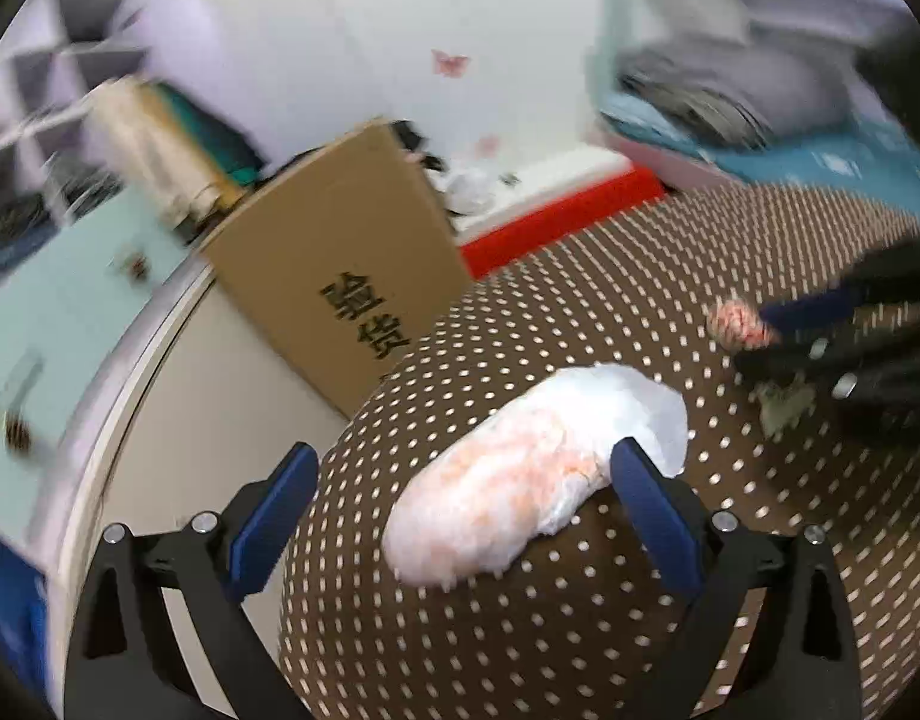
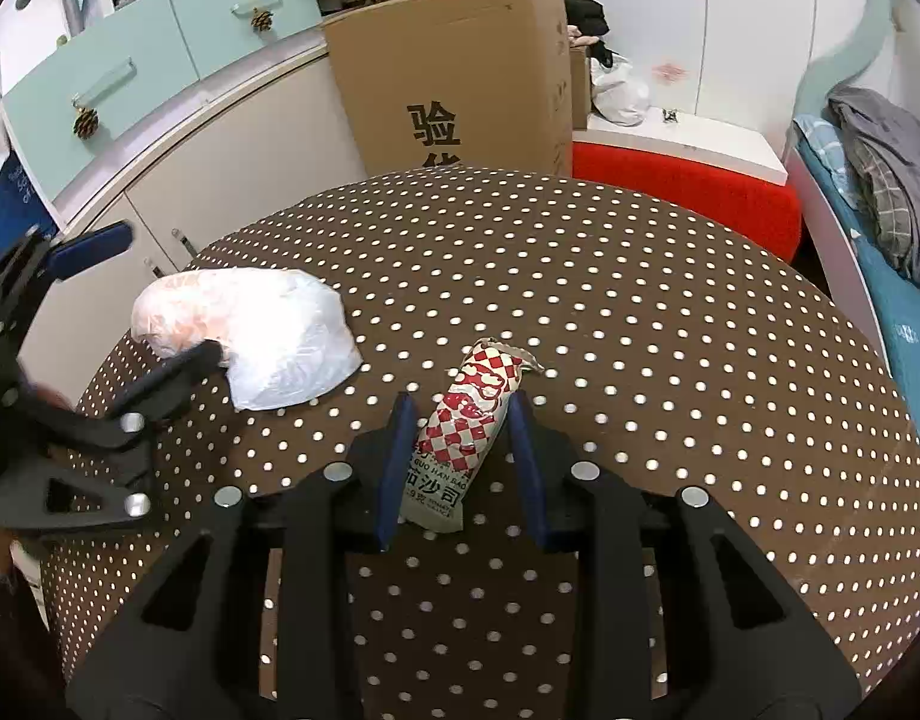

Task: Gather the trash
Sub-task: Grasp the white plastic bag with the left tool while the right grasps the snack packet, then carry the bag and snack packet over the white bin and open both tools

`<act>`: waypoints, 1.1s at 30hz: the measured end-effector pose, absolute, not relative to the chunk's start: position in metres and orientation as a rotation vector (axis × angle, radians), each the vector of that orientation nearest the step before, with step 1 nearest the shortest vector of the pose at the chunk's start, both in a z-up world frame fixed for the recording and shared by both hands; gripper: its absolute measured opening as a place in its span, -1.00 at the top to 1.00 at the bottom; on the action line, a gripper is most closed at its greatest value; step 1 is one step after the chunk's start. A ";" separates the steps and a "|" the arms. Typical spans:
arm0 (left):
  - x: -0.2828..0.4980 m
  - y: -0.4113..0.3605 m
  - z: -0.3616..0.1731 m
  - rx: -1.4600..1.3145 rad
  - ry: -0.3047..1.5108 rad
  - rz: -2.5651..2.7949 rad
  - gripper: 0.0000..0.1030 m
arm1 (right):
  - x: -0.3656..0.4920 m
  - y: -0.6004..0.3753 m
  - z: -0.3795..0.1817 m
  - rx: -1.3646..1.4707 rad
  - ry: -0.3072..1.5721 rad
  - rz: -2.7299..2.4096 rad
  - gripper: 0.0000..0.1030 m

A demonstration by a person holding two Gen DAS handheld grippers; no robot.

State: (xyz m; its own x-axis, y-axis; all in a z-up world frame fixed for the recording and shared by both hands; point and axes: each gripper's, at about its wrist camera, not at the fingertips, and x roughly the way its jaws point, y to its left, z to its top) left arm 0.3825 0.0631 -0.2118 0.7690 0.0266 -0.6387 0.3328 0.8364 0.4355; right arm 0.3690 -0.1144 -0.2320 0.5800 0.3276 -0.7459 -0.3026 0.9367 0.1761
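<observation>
Two pieces of trash lay on a round table (image 2: 670, 312) covered in a brown cloth with white dots, which filled most of both views. Behind it stood a tall cardboard box (image 2: 460, 72) printed with black characters, next to a red-fronted bench (image 2: 688, 186) with a white top. Pale green drawers (image 2: 117, 60) with pinecone ornaments ran along the left above cream cabinet doors, and a bed (image 2: 904, 276) with blue bedding and crumpled grey clothes sat at the right edge.

On the table's left part lay a crumpled white plastic bag (image 2: 261, 330) with something pinkish-orange showing through it. The left gripper (image 1: 466, 480) was around it, jaws spread wide: the bag lay between the blue pads, one pad (image 1: 652, 504) up against the bag's end and the other standing clear of it, so the bag was not pinched. The left wrist view was smeared with motion blur.

Near the table's middle lay a small sauce packet (image 2: 472, 426), red-and-white chequered with a grey lower end bearing printed characters, pointing away from the camera. The right gripper (image 2: 460, 420) straddled it with the jaws narrowed. Its blue pads stood along both long sides of the packet, close to it; I could not tell whether they actually pressed on it. The packet's bottom end rested on the cloth between the fingers.
</observation>
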 end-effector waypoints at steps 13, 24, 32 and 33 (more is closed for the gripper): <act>0.386 0.055 -0.228 0.429 0.830 -0.265 0.17 | 0.371 -0.119 -0.231 0.052 0.878 0.377 0.44; 0.327 0.070 -0.221 -0.005 0.821 -0.170 0.18 | 0.363 -0.125 -0.225 0.090 0.834 0.423 0.52; 0.279 0.057 -0.206 -0.080 0.795 -0.125 0.18 | 0.316 -0.158 -0.206 0.130 0.790 0.450 0.52; 0.274 0.053 -0.204 -0.084 0.791 -0.127 0.18 | 0.308 -0.167 -0.203 0.149 0.783 0.453 0.52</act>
